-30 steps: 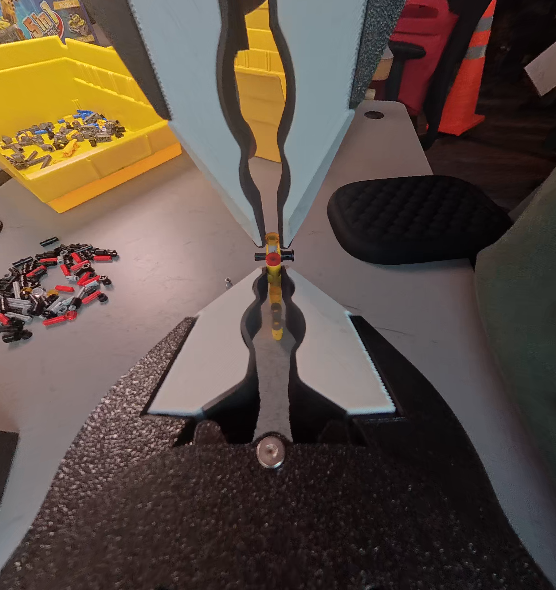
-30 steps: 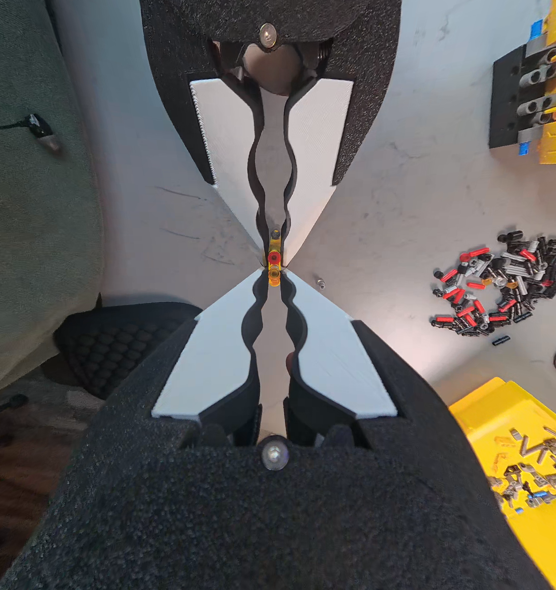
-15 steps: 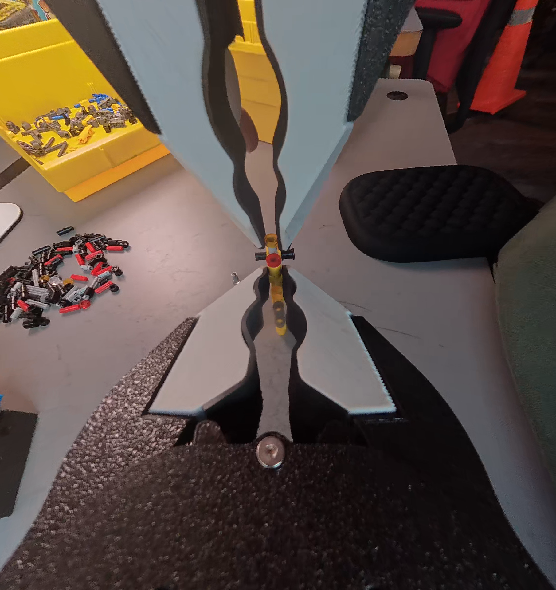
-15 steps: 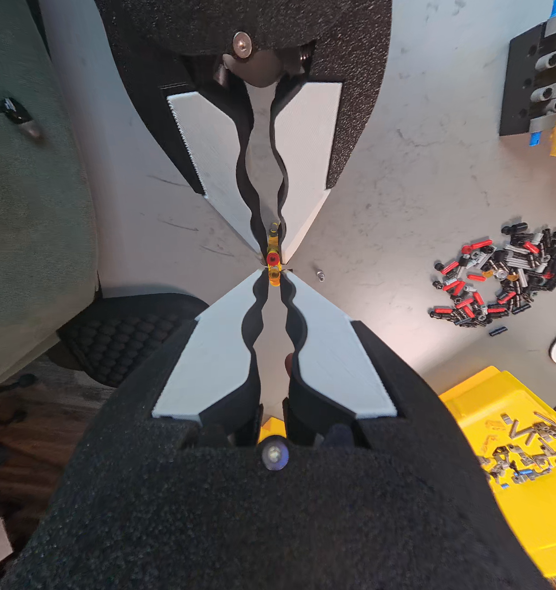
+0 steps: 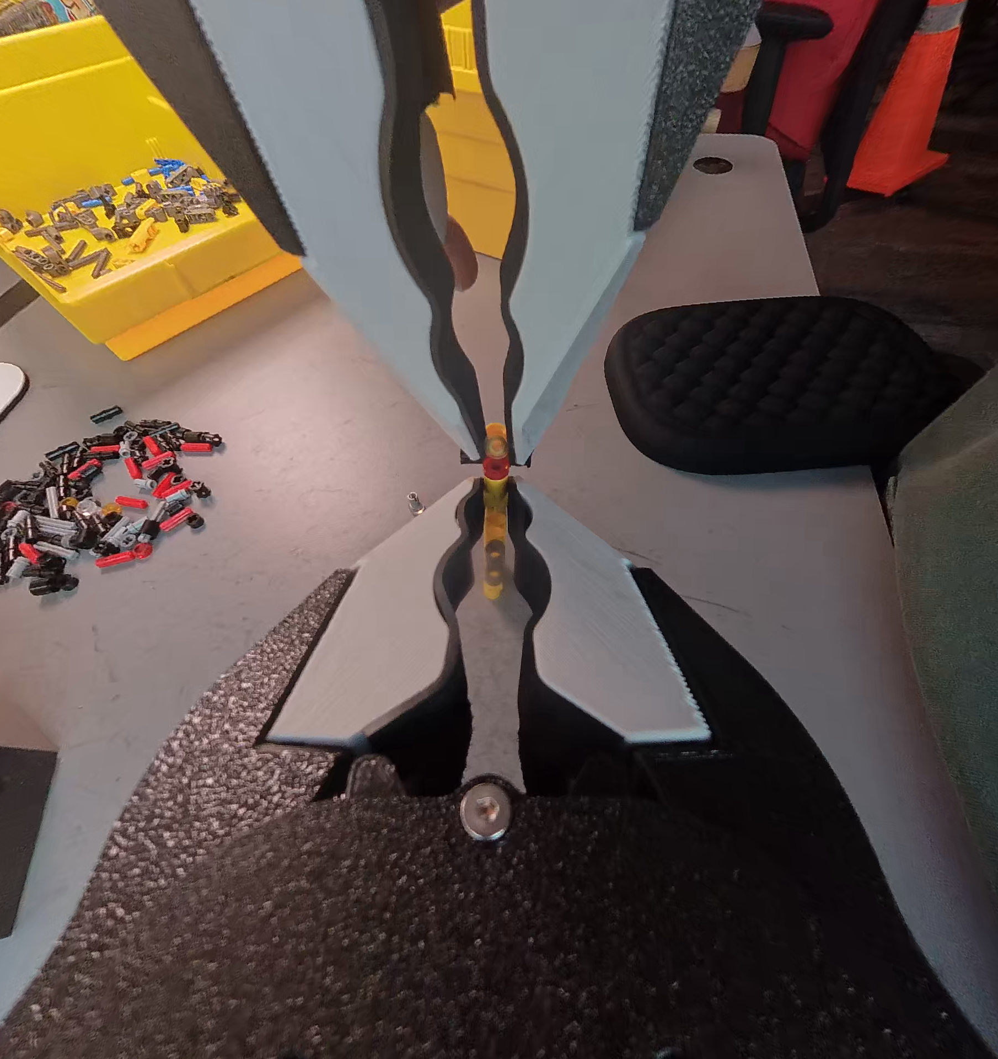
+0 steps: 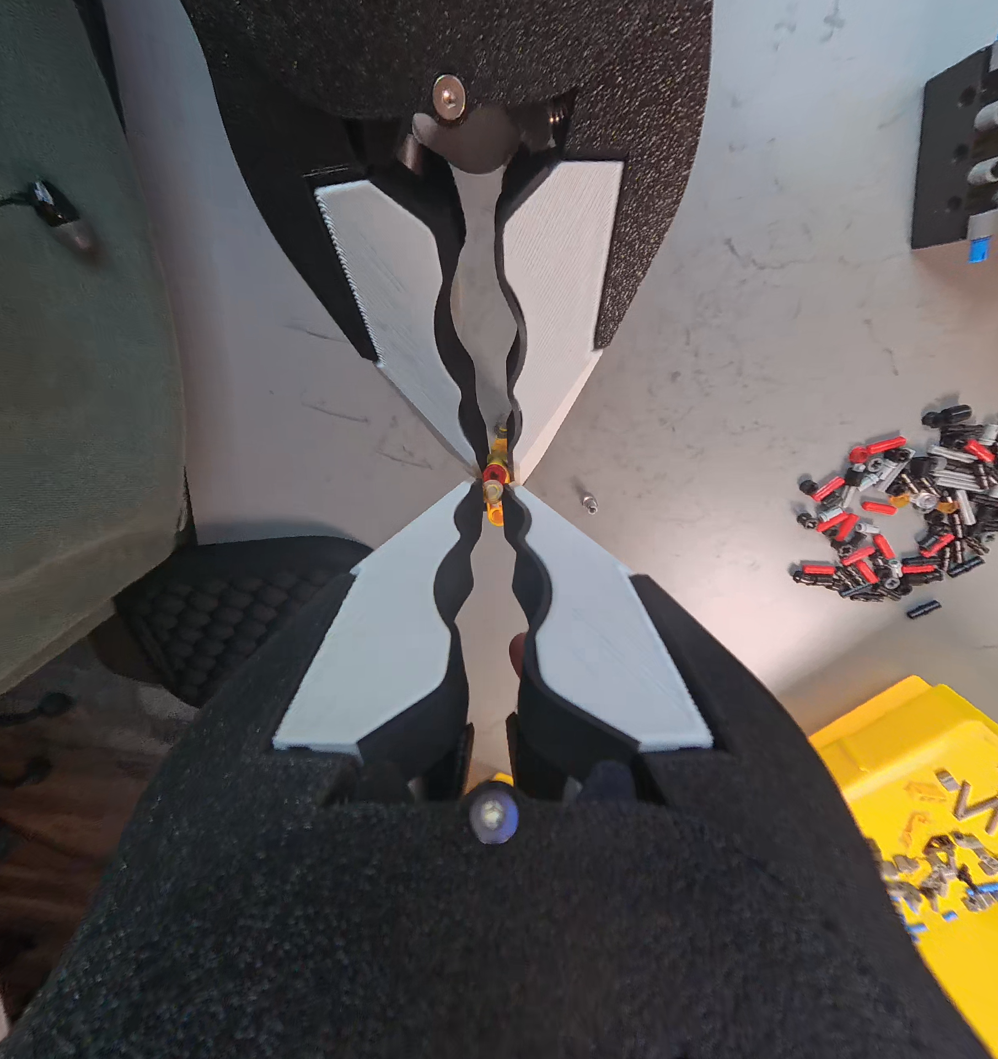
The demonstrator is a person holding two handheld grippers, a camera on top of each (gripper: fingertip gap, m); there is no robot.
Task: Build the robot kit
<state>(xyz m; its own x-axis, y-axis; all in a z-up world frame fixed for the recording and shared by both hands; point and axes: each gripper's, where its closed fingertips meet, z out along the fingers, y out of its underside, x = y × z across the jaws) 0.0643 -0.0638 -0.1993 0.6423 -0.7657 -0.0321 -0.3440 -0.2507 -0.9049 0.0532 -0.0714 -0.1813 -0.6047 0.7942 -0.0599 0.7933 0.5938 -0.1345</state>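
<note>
Left gripper [image 5: 495,493] and right gripper [image 6: 494,497], tip to tip, both pinch one yellow beam [image 5: 494,516]; loose pieces [image 5: 84,504] lie at nine o'clock.

Two wrist cams, nose to nose over the same table

Left wrist cam looks fwd along its own fingers [image 5: 594,630], low and shallow across the grey table [image 5: 290,435] twd the yellow bin [image 5: 44,114]. Right wrist cam looks steeply down on the table [image 6: 714,372], facing the opposite way. Both v close to the fingertips. Shared: the other gripper, the loose parts pile [image 5: 84,498] [image 6: 920,504], the bin [image 6: 943,773] and the black pad [image 5: 771,378] [image 6: 222,607].
</note>
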